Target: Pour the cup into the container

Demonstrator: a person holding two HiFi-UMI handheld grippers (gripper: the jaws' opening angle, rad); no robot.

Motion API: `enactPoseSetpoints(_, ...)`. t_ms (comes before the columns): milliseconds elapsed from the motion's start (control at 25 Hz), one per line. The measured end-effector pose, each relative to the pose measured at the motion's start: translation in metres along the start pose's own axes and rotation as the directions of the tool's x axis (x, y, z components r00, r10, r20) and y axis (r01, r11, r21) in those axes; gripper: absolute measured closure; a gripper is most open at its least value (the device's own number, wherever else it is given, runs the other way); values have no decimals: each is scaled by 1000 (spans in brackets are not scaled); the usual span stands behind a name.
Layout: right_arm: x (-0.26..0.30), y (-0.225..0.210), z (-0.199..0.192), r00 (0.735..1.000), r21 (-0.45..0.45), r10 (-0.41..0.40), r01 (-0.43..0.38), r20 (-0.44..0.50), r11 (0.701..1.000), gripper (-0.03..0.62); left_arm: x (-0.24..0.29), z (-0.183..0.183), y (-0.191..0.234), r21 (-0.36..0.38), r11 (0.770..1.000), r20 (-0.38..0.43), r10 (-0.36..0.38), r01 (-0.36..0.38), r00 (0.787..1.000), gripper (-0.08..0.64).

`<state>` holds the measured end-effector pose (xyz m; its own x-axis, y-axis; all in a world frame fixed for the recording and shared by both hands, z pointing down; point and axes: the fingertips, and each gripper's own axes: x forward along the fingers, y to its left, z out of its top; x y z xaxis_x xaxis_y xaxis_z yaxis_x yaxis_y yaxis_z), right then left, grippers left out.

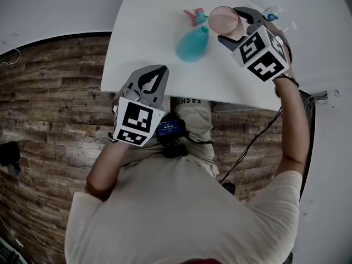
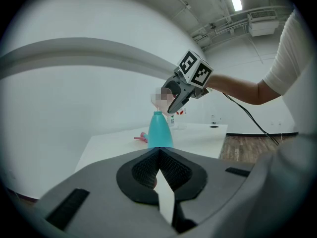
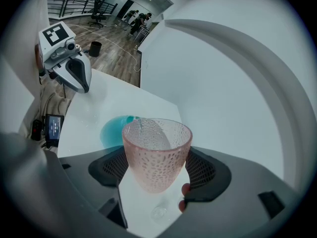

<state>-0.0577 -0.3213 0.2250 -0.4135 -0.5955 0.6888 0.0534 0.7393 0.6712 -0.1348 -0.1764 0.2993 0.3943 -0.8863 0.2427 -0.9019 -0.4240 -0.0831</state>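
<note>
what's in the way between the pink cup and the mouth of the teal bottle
Nothing visible. The right gripper holds the pink cup beside the uncapped-looking teal bottle. The sprayer piece lies on the table beyond the bottle; the left gripper is back at the near edge.

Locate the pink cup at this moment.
Head view, upper right: the cup sits clamped in the right gripper, held over the table by the mouth of the teal bottle.

Dimpled translucent cup (image 3: 156, 155), matt white table (image 1: 154, 37)
</note>
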Motion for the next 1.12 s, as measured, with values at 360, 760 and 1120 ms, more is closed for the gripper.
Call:
enactPoseSetpoints(360, -1, -2, 0, 1000, -17, -12, 12, -12, 1000, 232, -2, -1, 1, -2, 1000, 1, 1, -1, 1000, 549)
enactPoseSetpoints(760, -8, -8, 3, 999, -36, -36, 35, -16, 999, 232, -4, 0, 1, -2, 1000, 1, 1, -1, 1000, 549)
enactPoseSetpoints(1120, -13, -11, 8, 999, -55, -51, 50, -20, 997, 232, -5, -1, 0, -3, 1000, 1, 0, 0, 1000, 549)
